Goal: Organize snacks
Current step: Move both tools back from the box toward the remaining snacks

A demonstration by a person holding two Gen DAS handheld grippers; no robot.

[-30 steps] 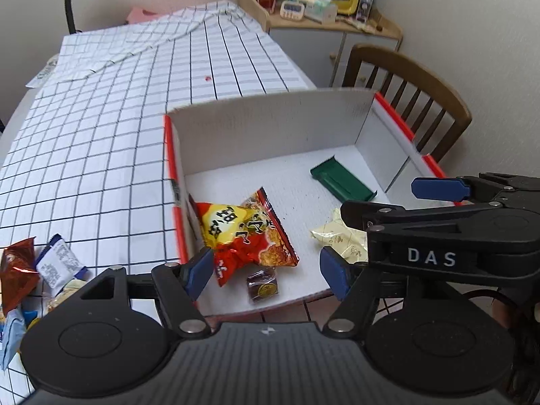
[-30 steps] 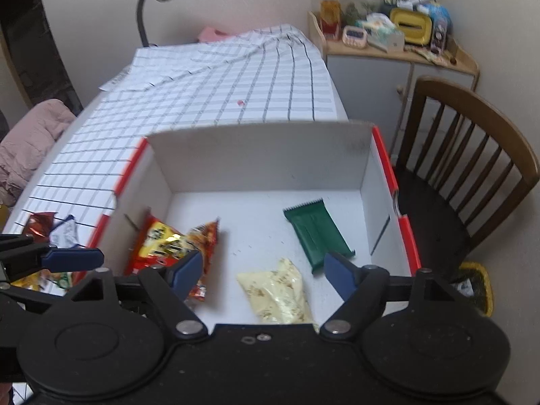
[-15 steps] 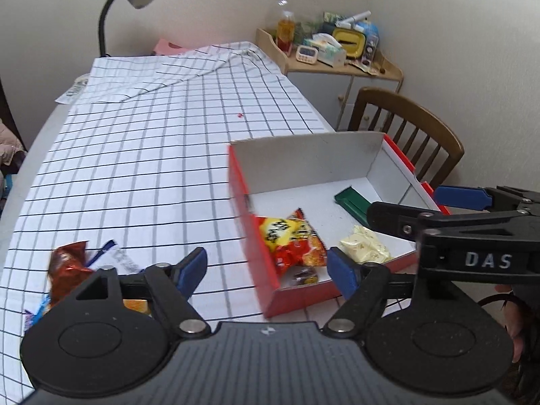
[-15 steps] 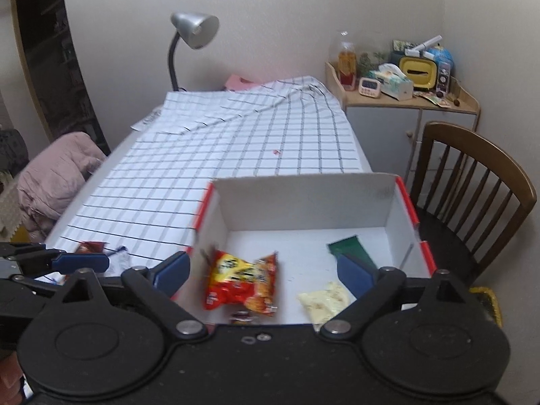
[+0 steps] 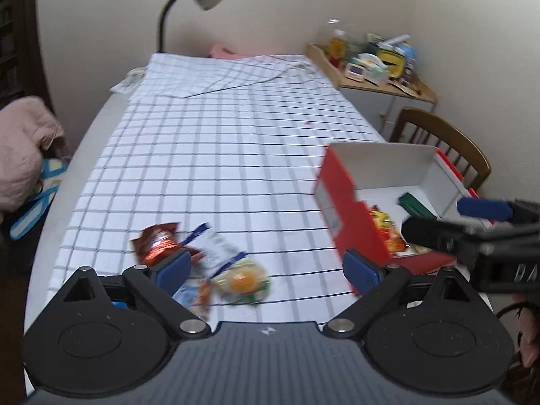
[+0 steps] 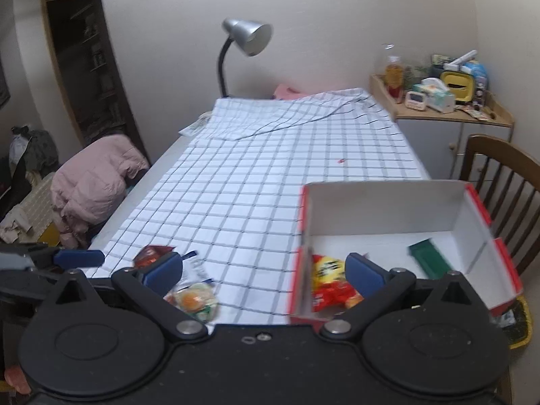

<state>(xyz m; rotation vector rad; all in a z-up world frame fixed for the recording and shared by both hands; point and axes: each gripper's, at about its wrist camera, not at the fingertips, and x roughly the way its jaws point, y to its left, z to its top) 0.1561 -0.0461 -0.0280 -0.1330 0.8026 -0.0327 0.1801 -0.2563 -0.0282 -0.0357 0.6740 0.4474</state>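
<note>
A red box with a white inside (image 5: 351, 222) (image 6: 384, 202) stands at the table's near right. It holds a red-yellow bag (image 6: 329, 283) (image 5: 384, 226) and a green bar (image 6: 428, 260) (image 5: 415, 204). Loose on the checked cloth to its left lie a red-brown packet (image 5: 157, 239) (image 6: 150, 254), a white-blue packet (image 5: 216, 246) and a packet with an orange circle (image 5: 241, 281) (image 6: 194, 300). My left gripper (image 5: 269, 270) hangs above this pile, jaws opening wide with nothing gripped. My right gripper (image 6: 264, 270) is beside it over the box's left wall, its jaws also opening and empty.
A silver desk lamp (image 6: 248, 37) stands at the table's far end. A wooden chair (image 6: 499, 175) is right of the box, with a cluttered side cabinet (image 6: 449, 114) behind it. A pink jacket (image 6: 98, 182) lies off the table's left edge.
Both grippers have pulled back from inside the box and swung left while their jaws widened. The loose snack pile has come between the left fingers.
</note>
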